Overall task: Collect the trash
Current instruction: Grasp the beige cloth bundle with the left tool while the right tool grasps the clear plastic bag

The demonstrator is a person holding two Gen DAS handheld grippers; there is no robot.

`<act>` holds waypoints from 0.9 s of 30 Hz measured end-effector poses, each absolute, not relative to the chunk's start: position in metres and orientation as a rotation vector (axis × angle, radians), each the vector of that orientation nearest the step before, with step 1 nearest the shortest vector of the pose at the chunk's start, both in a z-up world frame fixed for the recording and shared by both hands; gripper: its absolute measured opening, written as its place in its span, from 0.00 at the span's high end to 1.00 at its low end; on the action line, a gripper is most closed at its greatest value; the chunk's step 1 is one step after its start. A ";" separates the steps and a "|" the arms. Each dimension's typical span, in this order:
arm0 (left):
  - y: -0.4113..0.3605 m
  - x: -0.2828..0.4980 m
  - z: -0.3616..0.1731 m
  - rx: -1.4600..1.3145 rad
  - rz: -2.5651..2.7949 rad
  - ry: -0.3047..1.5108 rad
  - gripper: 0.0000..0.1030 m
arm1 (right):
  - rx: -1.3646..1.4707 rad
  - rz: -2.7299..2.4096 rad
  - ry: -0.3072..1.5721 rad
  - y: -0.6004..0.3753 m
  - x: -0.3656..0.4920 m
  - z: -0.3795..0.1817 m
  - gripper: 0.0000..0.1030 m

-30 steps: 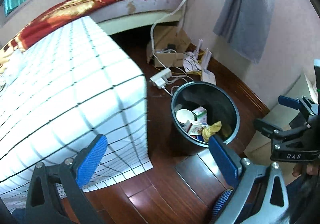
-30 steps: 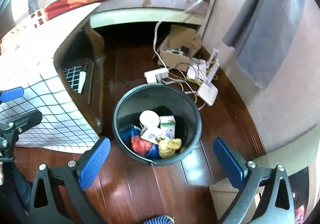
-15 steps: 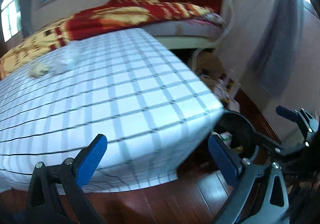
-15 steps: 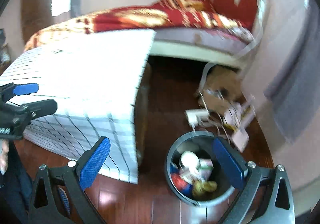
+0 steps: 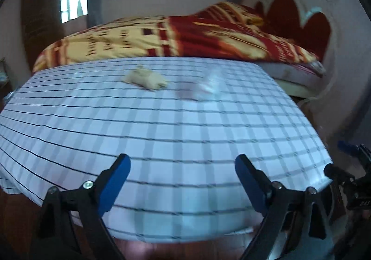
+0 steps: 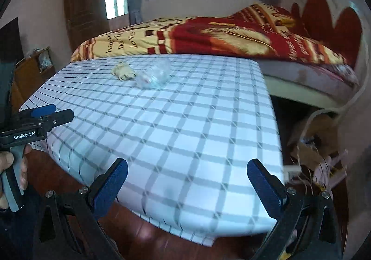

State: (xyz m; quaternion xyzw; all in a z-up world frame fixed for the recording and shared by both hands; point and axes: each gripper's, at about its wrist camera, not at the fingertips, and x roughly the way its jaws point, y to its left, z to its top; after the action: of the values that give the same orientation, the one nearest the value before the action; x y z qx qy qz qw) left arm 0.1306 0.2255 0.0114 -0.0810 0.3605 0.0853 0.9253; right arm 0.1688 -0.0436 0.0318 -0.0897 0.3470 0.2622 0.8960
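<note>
Two pieces of trash lie on the far part of a table with a white checked cloth (image 5: 185, 125): a crumpled yellowish wad (image 5: 145, 78) and a crumpled clear plastic piece (image 5: 208, 87). Both also show in the right wrist view, the wad (image 6: 123, 70) and the plastic (image 6: 154, 74). My left gripper (image 5: 182, 181) is open and empty over the table's near edge. My right gripper (image 6: 186, 187) is open and empty at the table's near right corner. The left gripper also shows at the left in the right wrist view (image 6: 44, 112). The trash bin is out of view.
A bed with a red and yellow blanket (image 6: 231, 35) stands behind the table. A cardboard box and tangled cables (image 6: 317, 155) lie on the wooden floor to the right of the table. A door (image 6: 83, 9) and windows are at the back.
Both grippers have swung up and left, away from the black bin on the floor, and now face the tabletop. The bin has left both views; the trash on the table has come into view.
</note>
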 end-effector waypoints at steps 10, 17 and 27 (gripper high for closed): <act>0.293 0.172 0.003 -0.179 0.272 0.728 0.11 | -0.203 0.606 0.719 0.069 0.252 0.033 0.04; 0.318 0.214 -0.005 -0.162 0.286 0.745 0.11 | -0.155 0.654 0.824 0.121 0.306 0.011 0.23; 0.325 0.252 -0.016 -0.165 0.282 0.770 0.11 | -0.066 0.632 0.927 0.153 0.369 -0.013 0.46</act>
State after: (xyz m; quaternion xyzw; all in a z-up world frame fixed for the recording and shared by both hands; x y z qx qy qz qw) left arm 0.2520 0.3254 -0.0156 -0.0802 0.3739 0.1367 0.9138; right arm 0.3694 0.1526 -0.0135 -0.0312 0.4397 0.2995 0.8462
